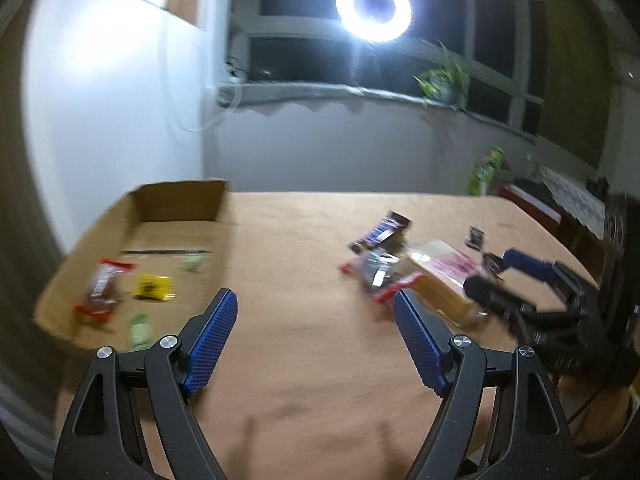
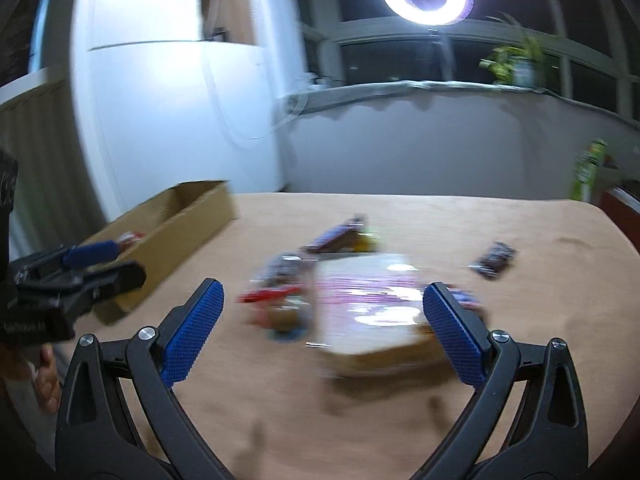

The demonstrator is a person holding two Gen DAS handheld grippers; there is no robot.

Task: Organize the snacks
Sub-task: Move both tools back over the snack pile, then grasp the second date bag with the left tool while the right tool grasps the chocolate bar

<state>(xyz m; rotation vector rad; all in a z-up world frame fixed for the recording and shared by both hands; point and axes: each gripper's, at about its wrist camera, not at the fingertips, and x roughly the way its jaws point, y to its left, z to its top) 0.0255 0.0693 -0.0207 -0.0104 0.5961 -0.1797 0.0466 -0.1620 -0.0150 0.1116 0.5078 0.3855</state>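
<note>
A cardboard box (image 1: 176,216) at the left end of the worktop (image 1: 296,264) already holds part of the haul: a red-ended brown wrapper (image 1: 105,290), a yellow packet (image 1: 154,287) and 2 pale green sweets, all lying on its floor. The bulk of the snacks is still outside, heaped near the middle of the worktop: a large clear-wrapped pack (image 2: 368,300) with pink print, a blue-and-brown bar (image 1: 382,232), a red-edged foil packet (image 1: 374,276), and a small dark packet (image 2: 494,260) lying apart to the right. The left tongs (image 1: 316,312) stand wide open and empty between box and heap; the right tongs (image 2: 322,304) gape just as wide around the near side of the large pack, gripping nothing. By this showing the sorting is under way, well short of done.
</note>
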